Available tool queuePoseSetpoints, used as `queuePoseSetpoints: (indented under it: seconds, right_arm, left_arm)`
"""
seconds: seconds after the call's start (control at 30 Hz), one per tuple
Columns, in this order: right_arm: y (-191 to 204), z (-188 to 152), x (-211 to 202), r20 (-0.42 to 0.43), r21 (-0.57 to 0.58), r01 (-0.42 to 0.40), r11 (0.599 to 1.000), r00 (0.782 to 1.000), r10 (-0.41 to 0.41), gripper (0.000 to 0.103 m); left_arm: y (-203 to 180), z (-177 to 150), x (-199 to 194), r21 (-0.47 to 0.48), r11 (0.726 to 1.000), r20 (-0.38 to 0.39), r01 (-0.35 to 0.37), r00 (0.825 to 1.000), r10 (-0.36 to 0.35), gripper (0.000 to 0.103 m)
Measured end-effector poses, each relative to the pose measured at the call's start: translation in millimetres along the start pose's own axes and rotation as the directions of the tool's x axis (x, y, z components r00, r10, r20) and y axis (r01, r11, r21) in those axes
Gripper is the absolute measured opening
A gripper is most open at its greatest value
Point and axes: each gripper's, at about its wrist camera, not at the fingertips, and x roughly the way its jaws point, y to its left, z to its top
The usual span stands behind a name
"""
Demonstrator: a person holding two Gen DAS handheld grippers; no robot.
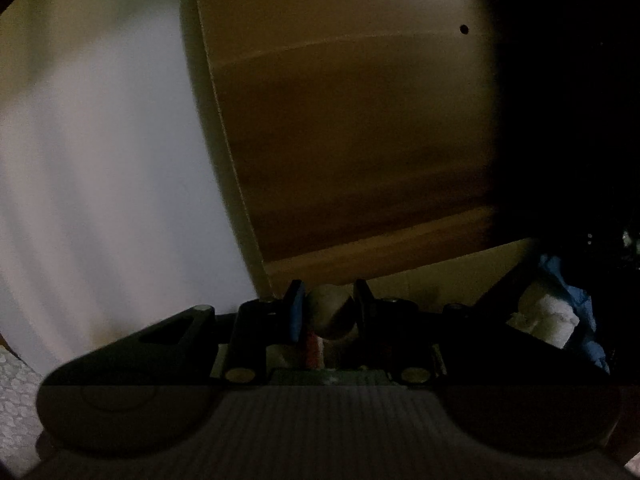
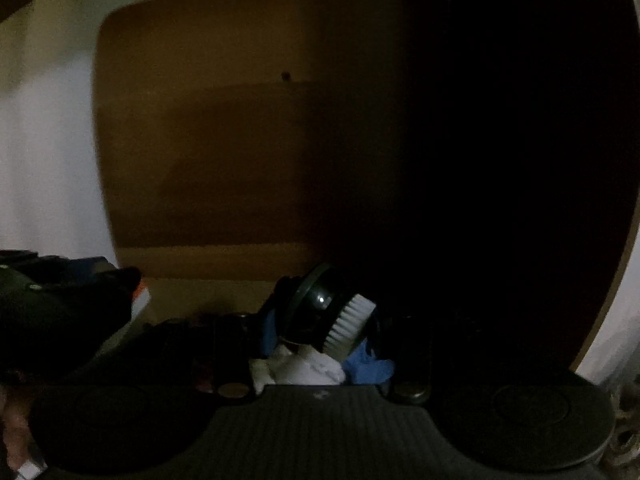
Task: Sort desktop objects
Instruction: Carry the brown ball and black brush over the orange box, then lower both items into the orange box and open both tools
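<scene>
Looking along my left gripper (image 1: pixel 328 312), I am seeing its two dark fingers pinched nearly together on a small, pale, rounded object (image 1: pixel 329 314), smooth and grey-white, with a red-and-white part just below it near the camera; in this dim light I cannot name it with any confidence. Beyond it, a flat brown wooden panel (image 1: pixel 352 128) is filling the far middle of the view, matte, with faint horizontal banding and one small dark hole toward its upper right. A pale, smooth white wall (image 1: pixel 100 160) is lying to the left of the panel.

My right gripper (image 2: pixel 332 320) is gripping a round brush (image 2: pixel 340 316): a dark, glossy disc-shaped body, tilted, with a flat band of short, stiff white bristles facing near and right. Its jaws are standing partly apart, closed on the brush. A crumpled white and blue cloth (image 2: pixel 320 368) is bunched just below the brush, soft and wrinkled. At the near left of this view the left gripper is showing as a dark shape with an orange-and-white tip. The same brown panel is standing far ahead.
</scene>
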Motion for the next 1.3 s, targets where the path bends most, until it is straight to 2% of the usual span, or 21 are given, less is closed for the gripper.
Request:
queuePoseSetpoints:
  seconds: [0.47,0.87,0.93,1.0,1.03,1.07,1.17,1.27,1.3]
  right_arm:
    - [-1.2,-2.9,17.5,-0.020,0.022,0.012,1.000,1.000,-0.011,0.042]
    - [0.9,-4.0,19.4,-0.039,0.019,0.006,1.000,0.999,-0.006,0.043]
    - [-2.4,-4.9,17.8,-0.049,0.010,0.003,1.000,0.999,-0.002,0.048]
    - [-0.3,-5.8,15.9,-0.038,-0.012,0.012,1.000,0.999,-0.012,0.055]
    - [0.7,-5.9,15.0,-0.030,-0.018,0.022,1.000,0.999,-0.023,0.069]
    - [2.2,-5.7,14.2,-0.020,-0.025,0.029,0.999,0.999,-0.030,0.076]
    - [5.3,-5.9,13.0,-0.005,-0.043,0.051,0.998,0.999,-0.051,0.083]
    - [3.6,-6.8,13.6,0.002,-0.027,0.053,0.998,0.999,-0.053,0.093]
    - [3.9,-8.4,15.4,0.004,-0.020,0.049,0.999,0.999,-0.049,0.093]
  left_arm:
    - [-5.8,-6.9,2.9,-0.007,0.999,-0.024,0.046,0.999,-0.047,0.026]
    - [-5.2,-7.4,5.3,-0.035,0.998,-0.045,0.049,0.998,-0.051,0.027]
    - [-6.0,-7.0,8.1,-0.047,0.998,-0.046,0.035,0.998,-0.037,0.036]
    - [-6.6,-6.3,6.5,-0.057,0.998,-0.040,0.016,0.999,-0.018,0.065]
    - [-7.9,-5.8,4.3,-0.054,0.999,-0.028,0.008,1.000,-0.009,0.071]
    - [-9.8,-5.6,2.6,-0.046,0.999,-0.017,-0.001,1.000,0.000,0.083]
    - [-11.2,-6.5,0.1,-0.044,0.998,-0.005,-0.034,0.999,0.033,0.091]
    - [-5.8,-7.0,-2.6,-0.088,0.996,-0.001,-0.029,1.000,0.029,0.103]
    - [-3.8,-7.3,-5.5,-0.100,0.995,0.010,-0.024,1.000,0.026,0.103]
